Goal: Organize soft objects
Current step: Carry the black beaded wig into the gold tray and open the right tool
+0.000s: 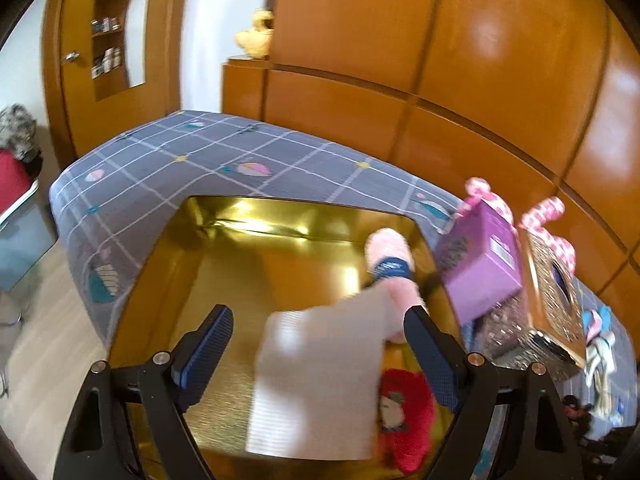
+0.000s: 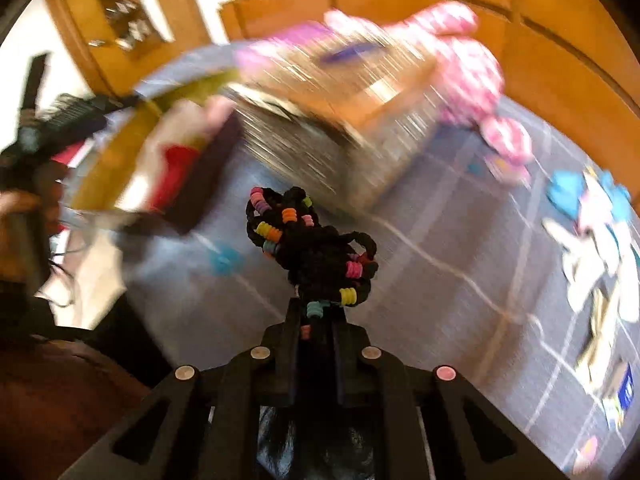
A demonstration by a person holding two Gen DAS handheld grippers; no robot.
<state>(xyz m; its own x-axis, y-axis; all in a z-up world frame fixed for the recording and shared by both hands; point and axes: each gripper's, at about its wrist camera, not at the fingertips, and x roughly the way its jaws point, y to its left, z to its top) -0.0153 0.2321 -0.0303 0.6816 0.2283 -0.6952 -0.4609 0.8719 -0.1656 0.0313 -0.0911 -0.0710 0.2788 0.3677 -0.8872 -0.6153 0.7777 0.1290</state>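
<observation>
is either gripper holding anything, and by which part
The right gripper is shut on the bunch of black hair ties, pinching its lower end. The left gripper is open, holding nothing.

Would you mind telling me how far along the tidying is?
Done: a pink slipper, red plush and white cloth lie in the gold box. In hand: the right gripper clamps black hair ties. Left: soft toys on the bed.
</observation>
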